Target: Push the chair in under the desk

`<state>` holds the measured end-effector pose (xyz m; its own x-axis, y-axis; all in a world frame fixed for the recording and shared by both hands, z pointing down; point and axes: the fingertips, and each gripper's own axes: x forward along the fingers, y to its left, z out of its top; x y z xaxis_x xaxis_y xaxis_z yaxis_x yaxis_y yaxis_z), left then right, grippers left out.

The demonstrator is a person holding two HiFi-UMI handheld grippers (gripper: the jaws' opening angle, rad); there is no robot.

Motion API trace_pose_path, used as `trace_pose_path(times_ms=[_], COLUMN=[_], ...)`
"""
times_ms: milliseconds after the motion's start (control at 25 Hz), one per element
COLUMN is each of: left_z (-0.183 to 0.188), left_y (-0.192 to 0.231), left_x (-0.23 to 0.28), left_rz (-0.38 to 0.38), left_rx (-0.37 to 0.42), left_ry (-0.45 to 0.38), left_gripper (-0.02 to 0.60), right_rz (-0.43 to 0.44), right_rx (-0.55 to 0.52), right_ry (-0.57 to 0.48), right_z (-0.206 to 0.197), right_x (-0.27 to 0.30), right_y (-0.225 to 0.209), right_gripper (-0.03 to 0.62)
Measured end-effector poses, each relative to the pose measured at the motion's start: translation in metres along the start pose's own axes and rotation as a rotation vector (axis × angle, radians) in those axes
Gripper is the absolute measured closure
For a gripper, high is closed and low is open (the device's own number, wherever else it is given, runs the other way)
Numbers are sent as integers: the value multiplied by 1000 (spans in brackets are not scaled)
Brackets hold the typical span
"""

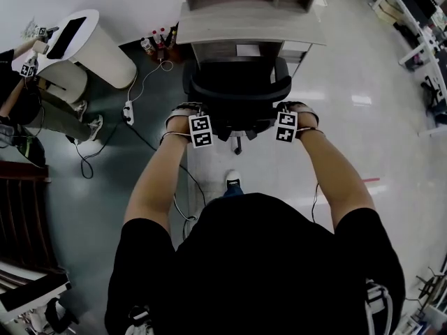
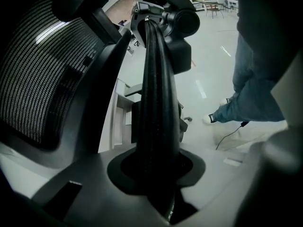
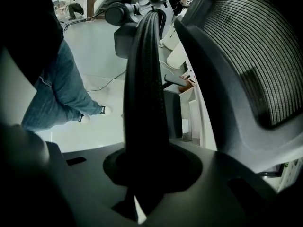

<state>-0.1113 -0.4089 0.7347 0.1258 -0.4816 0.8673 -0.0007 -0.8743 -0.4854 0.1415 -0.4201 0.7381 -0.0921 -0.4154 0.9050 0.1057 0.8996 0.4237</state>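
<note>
Chair (image 1: 241, 89): stands on the floor at the front edge of the bench (image 1: 251, 23), backrest toward the person.
Left claw (image 1: 198, 121): pinching the chair's left armrest (image 2: 156, 103), which fills the gap between the jaws.
Right claw (image 1: 288, 117): pinching the right armrest (image 3: 144, 93) in the same manner.
Mesh backrest (image 2: 42, 79): between the two claws.

Floor (image 1: 363, 138): glossy and pale to your right, darker to your left. On it stand the black chair (image 1: 237, 89), directly before the grey tabletop (image 1: 209, 30), a white power strip (image 1: 128, 112) with its cable (image 1: 145, 75), and bottles (image 1: 148, 45) beside the tabletop's left side. Your shoe (image 1: 233, 184) rests behind the chair.
</note>
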Motion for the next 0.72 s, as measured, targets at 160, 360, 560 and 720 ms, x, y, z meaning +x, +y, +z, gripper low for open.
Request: trace_pose_path(times_ms=[160,360,560,720], left_z=[-7,-10,-15,-15], left_y=[22,41,60,77], left_x=[10,19,29,35], left_rz=[10,7,16,19], left_rx=[1,14,22,25], left_ry=[0,-7,-13,-15], left_gripper=[486,486,486,486], right_rz=[10,14,12,5], right_rx=[1,13,21,27], right_ry=[6,6,10,5], right_z=[2,2,3,1], right_x=[10,16,25,29], right_y=[-23,-39,-57,-75], right_gripper=[511,511,511,510])
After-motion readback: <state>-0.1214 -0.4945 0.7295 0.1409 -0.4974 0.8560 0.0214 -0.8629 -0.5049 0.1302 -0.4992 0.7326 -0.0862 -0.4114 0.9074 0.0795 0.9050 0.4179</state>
